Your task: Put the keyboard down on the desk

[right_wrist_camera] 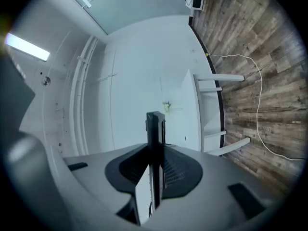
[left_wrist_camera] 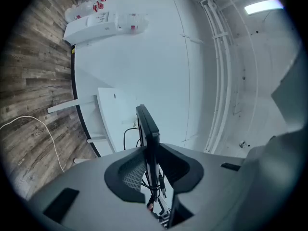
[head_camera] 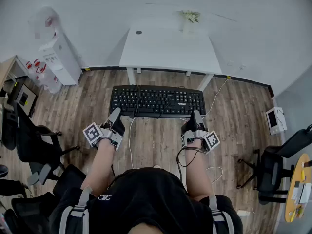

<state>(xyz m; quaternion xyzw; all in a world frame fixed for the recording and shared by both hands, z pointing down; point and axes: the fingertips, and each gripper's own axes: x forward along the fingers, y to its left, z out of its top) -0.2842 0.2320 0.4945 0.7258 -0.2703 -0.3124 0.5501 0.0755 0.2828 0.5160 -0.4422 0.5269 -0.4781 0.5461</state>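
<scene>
A black keyboard (head_camera: 157, 101) hangs level in the air over the wooden floor, short of the white desk (head_camera: 168, 45). My left gripper (head_camera: 117, 116) is shut on its near left edge, and my right gripper (head_camera: 195, 117) is shut on its near right edge. In the left gripper view the keyboard (left_wrist_camera: 148, 134) runs edge-on between the pads of my left gripper (left_wrist_camera: 153, 170), with the desk (left_wrist_camera: 108, 114) beyond it. The right gripper view shows the keyboard (right_wrist_camera: 155, 129) clamped the same way in my right gripper (right_wrist_camera: 156, 172), the desk (right_wrist_camera: 192, 105) ahead.
A small potted plant (head_camera: 190, 17) stands at the desk's far edge. Black office chairs sit at the left (head_camera: 29, 140) and right (head_camera: 278, 165). A white cabinet (head_camera: 58, 57) stands by the left wall. A white cable (head_camera: 129, 145) trails over the floor.
</scene>
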